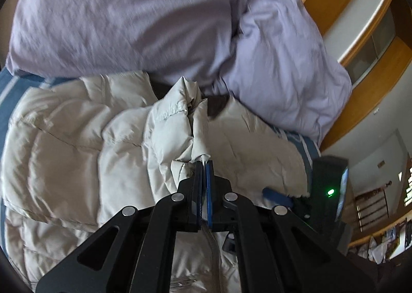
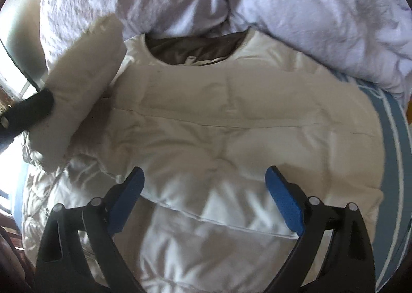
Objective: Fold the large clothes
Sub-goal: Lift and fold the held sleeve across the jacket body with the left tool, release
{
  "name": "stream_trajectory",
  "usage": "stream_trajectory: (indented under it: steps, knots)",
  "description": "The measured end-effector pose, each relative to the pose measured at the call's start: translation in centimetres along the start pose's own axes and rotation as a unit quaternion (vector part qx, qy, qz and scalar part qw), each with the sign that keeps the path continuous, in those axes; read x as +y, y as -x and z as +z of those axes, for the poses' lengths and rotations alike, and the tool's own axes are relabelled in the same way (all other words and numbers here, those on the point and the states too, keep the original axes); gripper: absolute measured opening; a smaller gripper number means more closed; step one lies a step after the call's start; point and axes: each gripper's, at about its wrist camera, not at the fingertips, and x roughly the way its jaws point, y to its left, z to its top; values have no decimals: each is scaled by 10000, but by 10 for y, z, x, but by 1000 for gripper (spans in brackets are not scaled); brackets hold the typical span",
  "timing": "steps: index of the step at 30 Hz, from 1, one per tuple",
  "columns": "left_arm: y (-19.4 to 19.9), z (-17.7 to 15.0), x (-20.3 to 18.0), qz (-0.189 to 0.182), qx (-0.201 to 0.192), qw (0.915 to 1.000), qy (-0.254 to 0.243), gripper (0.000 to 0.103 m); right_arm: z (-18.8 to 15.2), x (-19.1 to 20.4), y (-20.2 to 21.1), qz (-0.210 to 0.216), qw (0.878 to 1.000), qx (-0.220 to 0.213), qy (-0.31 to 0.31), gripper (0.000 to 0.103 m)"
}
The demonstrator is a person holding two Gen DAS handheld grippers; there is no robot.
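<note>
One sleeve point(image 1: 180, 123) of the cream quilted puffer jacket point(image 2: 219, 123) on the bed is pinched in our left gripper point(image 1: 204, 164) (lifted, running toward the collar); our right gripper point(image 2: 204, 177) hovers wide open, empty, over the torso.

The bed point(image 2: 394, 123) carries everything, its blue cover with pale stripes showing along the edges. A cream puffer jacket point(image 2: 206, 123) lies spread flat on it, collar toward the head end and brown lining showing at the neck. Just beyond the collar, two lilac pillows point(image 1: 123, 17) sit side by side, touching each other and the jacket's top edge.
</note>
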Motion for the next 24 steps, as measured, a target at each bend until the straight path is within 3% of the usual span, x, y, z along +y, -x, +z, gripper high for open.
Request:
stream_trajectory:
  steps: [8,14,21,24]
  knots:
    - [-34,-17,-12,40,467,9989,-3,0,-12,-23,13,-294,9993,-181,-160,95]
    - [-31,-21,-10,15,595,9981,138,2,-13,-34,24,-348,9984,-359,-260,95]
    - [-10,-20,-3,164,386,9990,119,46,1,-28,37,-109,9982,-556,-190,87]
    - [1,-17,5,249,281,9991,189,51,10,-20,38,157,9982,-551,-158,82]
